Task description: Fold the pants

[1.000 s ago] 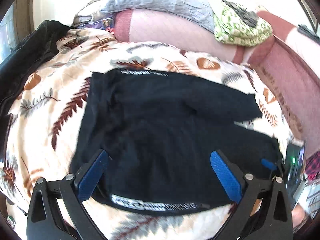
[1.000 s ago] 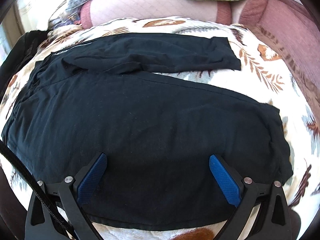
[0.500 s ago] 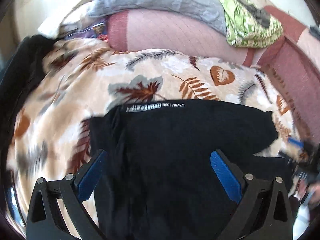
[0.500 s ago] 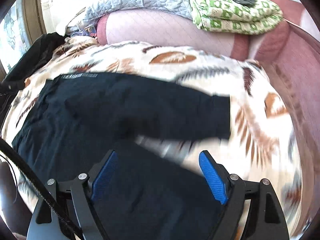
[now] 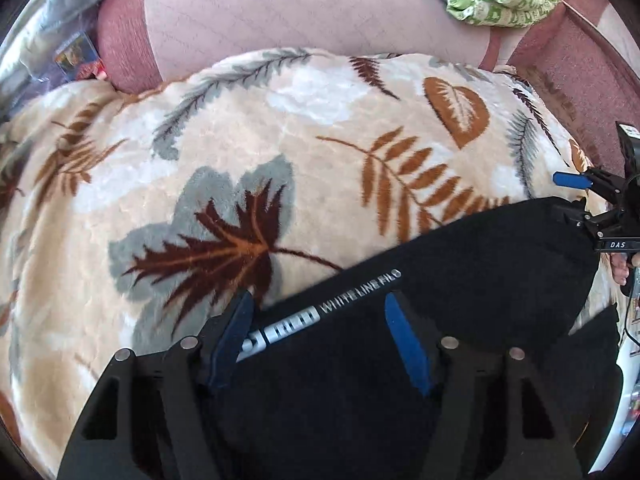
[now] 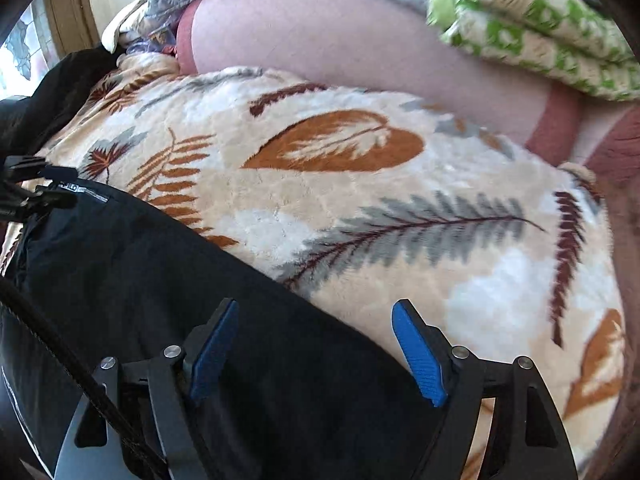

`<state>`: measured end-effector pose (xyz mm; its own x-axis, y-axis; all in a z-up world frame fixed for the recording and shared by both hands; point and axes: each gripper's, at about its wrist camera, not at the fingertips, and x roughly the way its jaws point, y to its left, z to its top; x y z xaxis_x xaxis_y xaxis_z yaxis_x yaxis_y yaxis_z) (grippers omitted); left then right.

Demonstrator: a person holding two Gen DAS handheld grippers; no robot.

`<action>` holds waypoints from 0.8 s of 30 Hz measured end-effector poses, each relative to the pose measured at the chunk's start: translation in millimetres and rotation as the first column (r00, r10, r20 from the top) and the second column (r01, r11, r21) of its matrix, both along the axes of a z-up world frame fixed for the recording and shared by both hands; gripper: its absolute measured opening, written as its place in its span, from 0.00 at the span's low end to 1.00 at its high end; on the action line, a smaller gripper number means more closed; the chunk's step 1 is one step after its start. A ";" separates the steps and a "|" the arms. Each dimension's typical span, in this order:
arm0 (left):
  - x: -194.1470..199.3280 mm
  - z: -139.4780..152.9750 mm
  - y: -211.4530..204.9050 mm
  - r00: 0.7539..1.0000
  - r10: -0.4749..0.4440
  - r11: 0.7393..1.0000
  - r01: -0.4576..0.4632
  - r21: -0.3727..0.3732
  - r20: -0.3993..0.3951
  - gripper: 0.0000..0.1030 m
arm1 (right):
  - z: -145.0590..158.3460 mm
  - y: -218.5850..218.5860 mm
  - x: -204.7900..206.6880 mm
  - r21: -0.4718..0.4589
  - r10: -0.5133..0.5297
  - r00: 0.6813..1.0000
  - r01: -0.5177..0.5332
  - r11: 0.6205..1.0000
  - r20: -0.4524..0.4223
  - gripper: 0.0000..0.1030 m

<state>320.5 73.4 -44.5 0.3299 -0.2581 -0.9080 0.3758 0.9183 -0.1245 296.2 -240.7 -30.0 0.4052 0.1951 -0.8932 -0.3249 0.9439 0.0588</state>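
- Your left hand-held gripper (image 5: 320, 320) hangs low over the black pants (image 5: 460, 280), jaws apart, gripping nothing. The printed waistband (image 5: 320, 312) runs between its blue pads (image 5: 404, 340).
- Your right hand-held gripper (image 6: 316, 336) is also released, jaws spread. Its left pad sits over the black fabric (image 6: 160, 280), its right pad over the blanket (whether either touches, cannot tell).
- The pants lie on the leaf-print blanket (image 5: 240, 152) covering the sofa seat, bunched toward the near edge.
- In the left view your right gripper shows at the far right, at the cloth's edge.
- Pink backrest (image 5: 280, 8) behind; green patterned cloth (image 6: 540, 32) folded on top of it.
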 end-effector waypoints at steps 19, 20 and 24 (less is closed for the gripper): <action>-12.2 0.1 -26.0 0.989 -0.146 0.986 0.145 0.081 0.017 0.16 | -19.7 35.9 1.3 0.081 0.114 0.992 -0.109 0.991 -0.055 0.07; -15.8 4.0 -26.3 0.989 -0.142 0.987 0.139 0.082 0.028 0.15 | -17.9 37.7 -0.6 0.083 0.107 0.992 -0.102 0.991 -0.061 0.06; -43.9 28.7 -22.7 0.988 -0.124 0.991 0.118 0.070 0.088 0.14 | -3.8 40.3 -15.3 0.070 0.096 0.995 -0.093 0.993 -0.037 0.05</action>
<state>276.5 50.7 -15.7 0.3826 -0.2437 -0.8912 0.4920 0.8702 -0.0267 281.0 -200.5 -33.8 0.3465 0.2915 -0.8916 -0.4087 0.9024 0.1362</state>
